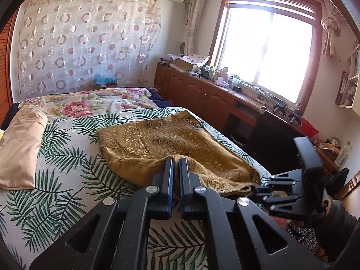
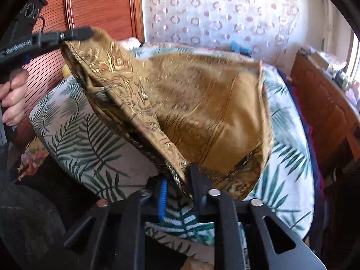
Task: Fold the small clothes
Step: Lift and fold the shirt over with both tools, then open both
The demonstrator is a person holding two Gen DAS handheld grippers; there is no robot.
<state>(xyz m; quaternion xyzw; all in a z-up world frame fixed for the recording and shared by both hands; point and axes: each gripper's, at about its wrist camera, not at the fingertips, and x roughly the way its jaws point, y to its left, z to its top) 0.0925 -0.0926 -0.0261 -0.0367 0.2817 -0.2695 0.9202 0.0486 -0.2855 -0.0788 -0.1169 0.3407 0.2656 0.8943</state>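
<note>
With my left gripper point(image 1: 176, 160) clamped on the near hem of the gold cloth point(image 1: 171, 144) mid-frame on the bed point(image 1: 67, 157), and my right gripper point(image 2: 180, 175) pinching its other corner, I should lift both evenly.

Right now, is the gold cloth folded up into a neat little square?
No, the gold cloth lies spread out and rumpled across the leaf-print bedsheet, not folded small.

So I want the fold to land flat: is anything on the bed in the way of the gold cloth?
Nothing visible is. Both the left gripper and right gripper already pinch the gold cloth; only bare leaf-print sheet lies around it. The beige pillow sits well aside.
</note>
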